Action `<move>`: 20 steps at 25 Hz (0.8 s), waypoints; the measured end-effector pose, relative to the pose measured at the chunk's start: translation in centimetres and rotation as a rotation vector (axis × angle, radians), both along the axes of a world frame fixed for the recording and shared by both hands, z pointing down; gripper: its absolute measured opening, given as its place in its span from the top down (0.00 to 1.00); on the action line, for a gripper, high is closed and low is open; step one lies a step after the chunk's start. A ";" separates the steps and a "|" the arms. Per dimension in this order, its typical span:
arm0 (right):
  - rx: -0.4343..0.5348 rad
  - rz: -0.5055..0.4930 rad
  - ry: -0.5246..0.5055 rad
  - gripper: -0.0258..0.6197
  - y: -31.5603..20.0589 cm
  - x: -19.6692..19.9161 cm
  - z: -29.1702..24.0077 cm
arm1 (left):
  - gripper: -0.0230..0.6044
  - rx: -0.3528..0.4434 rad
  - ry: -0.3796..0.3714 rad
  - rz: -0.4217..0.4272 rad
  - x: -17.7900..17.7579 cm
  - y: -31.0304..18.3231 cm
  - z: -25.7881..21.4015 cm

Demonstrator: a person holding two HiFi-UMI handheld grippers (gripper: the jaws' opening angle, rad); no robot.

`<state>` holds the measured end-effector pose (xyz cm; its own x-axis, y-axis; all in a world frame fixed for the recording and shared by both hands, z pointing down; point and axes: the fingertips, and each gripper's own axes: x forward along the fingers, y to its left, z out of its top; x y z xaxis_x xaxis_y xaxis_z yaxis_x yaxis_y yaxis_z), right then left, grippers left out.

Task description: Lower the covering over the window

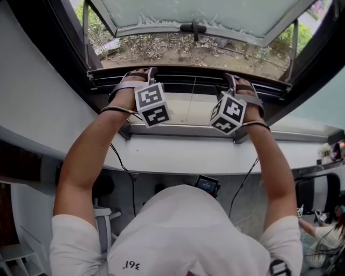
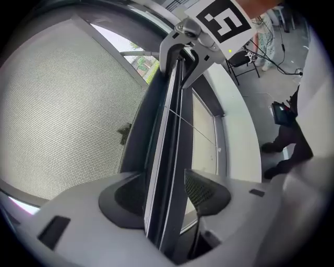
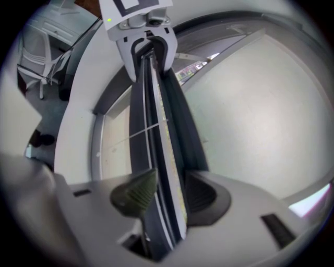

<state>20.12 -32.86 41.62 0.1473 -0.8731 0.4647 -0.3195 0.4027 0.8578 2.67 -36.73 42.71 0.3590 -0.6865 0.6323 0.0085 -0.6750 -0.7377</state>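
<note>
The covering's dark bottom rail (image 1: 188, 81) runs across the window opening, just above the pale sill (image 1: 188, 110). My left gripper (image 1: 141, 73) clamps it left of centre and my right gripper (image 1: 237, 80) right of centre. In the left gripper view the rail (image 2: 167, 135) passes between the jaws of the left gripper (image 2: 164, 193), with fine mesh (image 2: 62, 114) to its left and the right gripper (image 2: 185, 39) at the far end. The right gripper view shows the right gripper (image 3: 164, 195) closed on the rail (image 3: 156, 120), with the left gripper (image 3: 148, 41) beyond.
The window sash (image 1: 194, 16) stands open outward, its handle (image 1: 193, 27) at the centre, over ground with plants. Below the sill runs a white ledge (image 1: 183, 153). Cables, a small screen (image 1: 207, 184) and a chair (image 1: 105, 221) are underneath. Another person (image 1: 323, 232) is at the lower right.
</note>
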 end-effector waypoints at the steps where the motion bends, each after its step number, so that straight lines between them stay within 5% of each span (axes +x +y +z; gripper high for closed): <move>1: -0.002 0.002 0.002 0.70 0.1 0.0 0.1 | 0.60 0.000 0.000 0.000 0.0 0.0 0.1; 20: -0.043 0.016 -0.022 0.70 0.3 -0.1 0.9 | 0.56 -0.033 0.013 -0.012 0.0 0.3 1.0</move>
<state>20.06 -32.60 42.54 0.1507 -0.8497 0.5052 -0.3446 0.4339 0.8325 2.70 -36.44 43.69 0.3589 -0.6700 0.6498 -0.0093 -0.6987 -0.7153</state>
